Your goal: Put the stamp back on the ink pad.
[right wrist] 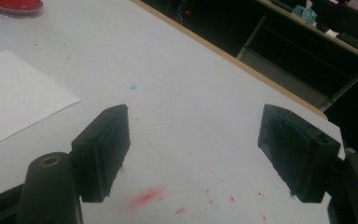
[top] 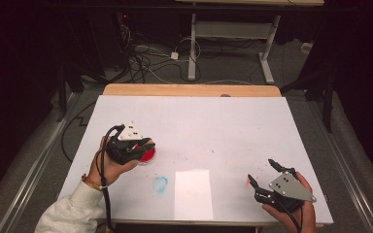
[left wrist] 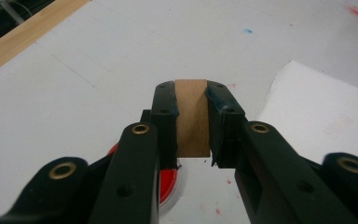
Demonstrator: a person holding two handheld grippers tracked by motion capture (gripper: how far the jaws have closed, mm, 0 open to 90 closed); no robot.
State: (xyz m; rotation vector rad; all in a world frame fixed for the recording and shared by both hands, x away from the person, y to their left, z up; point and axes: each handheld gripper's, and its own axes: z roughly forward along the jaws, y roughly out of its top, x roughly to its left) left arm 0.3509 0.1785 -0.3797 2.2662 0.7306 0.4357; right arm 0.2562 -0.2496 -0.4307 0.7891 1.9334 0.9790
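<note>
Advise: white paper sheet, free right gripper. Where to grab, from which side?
Take the white sheet at its right long edge, coming in low from the right gripper side. It lies flat, so the open fingers need an edge; that one is nearest.

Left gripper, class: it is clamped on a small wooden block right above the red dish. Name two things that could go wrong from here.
1. The left gripper pinches the wooden block only by its narrow sides, so the block might slip or twist over the red dish.
2. The white paper sheet lies loose beside a blue smear and the right gripper hangs open, holding nothing, so the sheet could shift or pick up a stain.
</note>
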